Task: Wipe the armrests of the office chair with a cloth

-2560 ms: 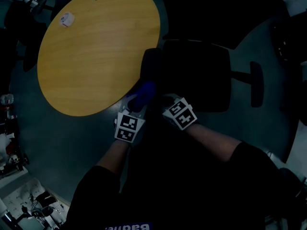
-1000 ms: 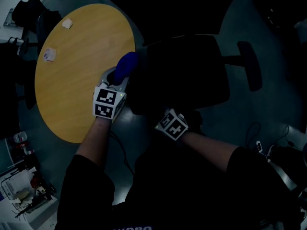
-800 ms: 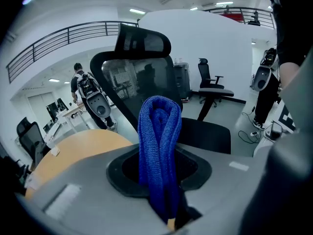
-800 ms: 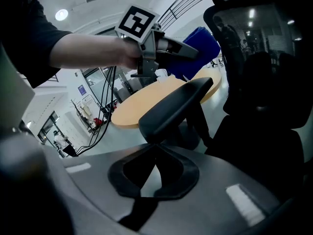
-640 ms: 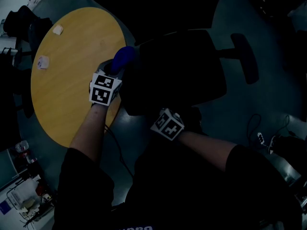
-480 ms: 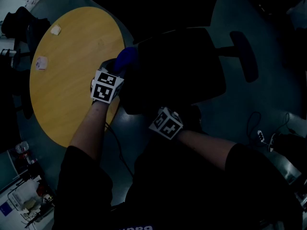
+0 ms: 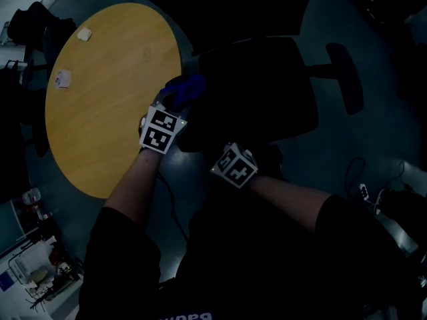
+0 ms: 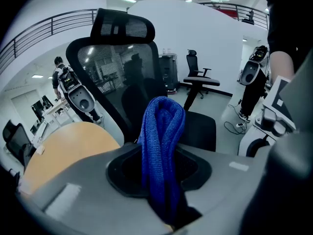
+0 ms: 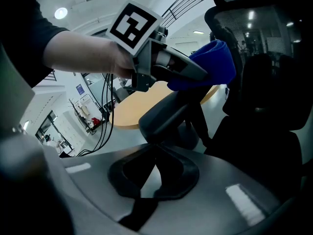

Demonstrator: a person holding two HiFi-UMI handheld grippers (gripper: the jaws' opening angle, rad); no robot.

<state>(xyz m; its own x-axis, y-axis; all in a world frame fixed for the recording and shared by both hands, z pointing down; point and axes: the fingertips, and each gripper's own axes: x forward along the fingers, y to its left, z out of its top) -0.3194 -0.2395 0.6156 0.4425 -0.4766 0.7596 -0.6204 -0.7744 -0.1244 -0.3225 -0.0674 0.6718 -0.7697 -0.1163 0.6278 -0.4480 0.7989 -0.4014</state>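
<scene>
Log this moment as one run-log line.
step: wiping table-side armrest | left hand-held gripper: shut on blue cloth, over armrest | right hand-held gripper: shut, looks empty, low beside chair

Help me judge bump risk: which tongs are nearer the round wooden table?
Left. The left tongs, holding the blue cloth, are at the table's edge beside the chair; the right tongs sit farther off, at the chair's near side.
</scene>
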